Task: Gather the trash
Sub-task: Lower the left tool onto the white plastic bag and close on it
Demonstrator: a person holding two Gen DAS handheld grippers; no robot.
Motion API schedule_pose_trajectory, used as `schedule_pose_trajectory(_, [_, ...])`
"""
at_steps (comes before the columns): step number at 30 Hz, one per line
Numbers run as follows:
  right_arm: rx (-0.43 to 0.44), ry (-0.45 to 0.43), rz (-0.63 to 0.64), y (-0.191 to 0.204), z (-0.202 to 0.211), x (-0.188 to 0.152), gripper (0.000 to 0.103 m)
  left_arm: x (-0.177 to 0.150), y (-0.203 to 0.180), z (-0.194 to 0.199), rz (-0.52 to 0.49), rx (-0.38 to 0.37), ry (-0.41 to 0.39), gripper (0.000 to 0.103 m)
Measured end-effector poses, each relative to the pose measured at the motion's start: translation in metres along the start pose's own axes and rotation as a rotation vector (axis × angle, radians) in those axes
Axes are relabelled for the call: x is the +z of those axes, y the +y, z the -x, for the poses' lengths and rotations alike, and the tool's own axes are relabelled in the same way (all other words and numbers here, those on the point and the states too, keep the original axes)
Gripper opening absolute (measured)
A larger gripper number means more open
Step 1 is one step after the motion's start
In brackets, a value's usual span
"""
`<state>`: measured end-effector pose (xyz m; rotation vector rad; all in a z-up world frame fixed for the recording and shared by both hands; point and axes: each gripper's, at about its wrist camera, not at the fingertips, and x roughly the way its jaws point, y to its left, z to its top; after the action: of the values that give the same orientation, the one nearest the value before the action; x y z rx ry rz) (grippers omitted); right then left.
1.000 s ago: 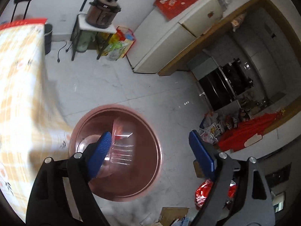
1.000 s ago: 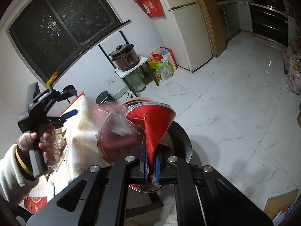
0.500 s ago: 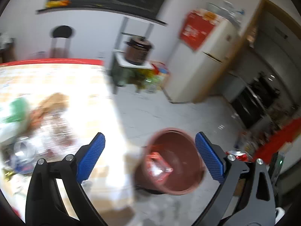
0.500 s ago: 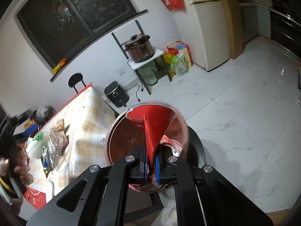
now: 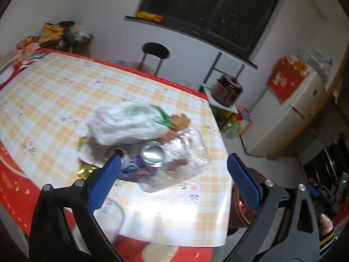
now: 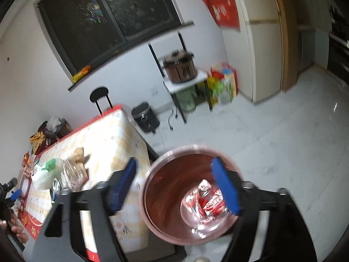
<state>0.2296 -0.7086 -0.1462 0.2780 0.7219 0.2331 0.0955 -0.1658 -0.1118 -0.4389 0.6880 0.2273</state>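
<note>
both grippers have shifted: the left gripper (image 5: 172,182) has swung from above the basin (image 6: 174,159) to the table (image 5: 54,91), and the right gripper (image 6: 182,184) has just been opening, so the red cone it pinched is gone from its jaws and nothing sits between them now. crumpled red-and-clear wrappers (image 6: 205,200) lie in the basin, which stands on the floor beside the table's corner. the left jaws gape wide and empty over the trash pile (image 5: 139,135).

next pick, i judge, is the can (image 5: 152,152): lower the left pads either side of its round body, since its shiny end faces the camera and would slip. the clear bag (image 5: 185,152) is thin, crinkly film draped partly over it; the white bag (image 5: 122,122) is soft and limp, best pinched at a fold. the tablecloth looks glossy and smooth.
</note>
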Motion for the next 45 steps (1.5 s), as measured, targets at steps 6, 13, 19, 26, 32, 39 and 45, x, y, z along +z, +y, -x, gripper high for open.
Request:
schedule_pose_trajectory(6, [-0.02,-0.059,0.08,0.037,0.023,0.017,0.098,0.003,0.026,0.026,0.018,0.045,-0.05,0.096])
schedule_pose_trajectory(13, [-0.003,-0.04,0.117,0.085,0.019,0.016,0.098,0.009,0.07,0.053,0.012,0.102,-0.076,0.096])
schedule_pose_trajectory(19, [0.019,-0.007,0.132,0.137,0.005,0.003,0.098,0.016,0.117,0.066,0.027,0.105,-0.075,0.096])
schedule_pose_trajectory(26, [0.038,0.021,0.159,0.207,-0.001,-0.014,0.098,0.029,0.136,0.047,-0.087,0.06,-0.045,0.096])
schedule_pose_trajectory(32, [-0.005,0.035,0.147,0.236,0.007,-0.032,0.098,0.04,0.114,-0.007,-0.25,-0.085,0.022,0.097])
schedule_pose_trajectory(39, [-0.117,0.046,0.072,0.237,0.023,-0.062,0.098,0.039,0.083,-0.086,-0.511,-0.17,0.119,0.097])
schedule_pose_trajectory(45, [-0.213,0.047,-0.021,0.223,0.047,-0.096,0.098,0.033,0.076,-0.129,-0.639,-0.176,0.171,0.097])
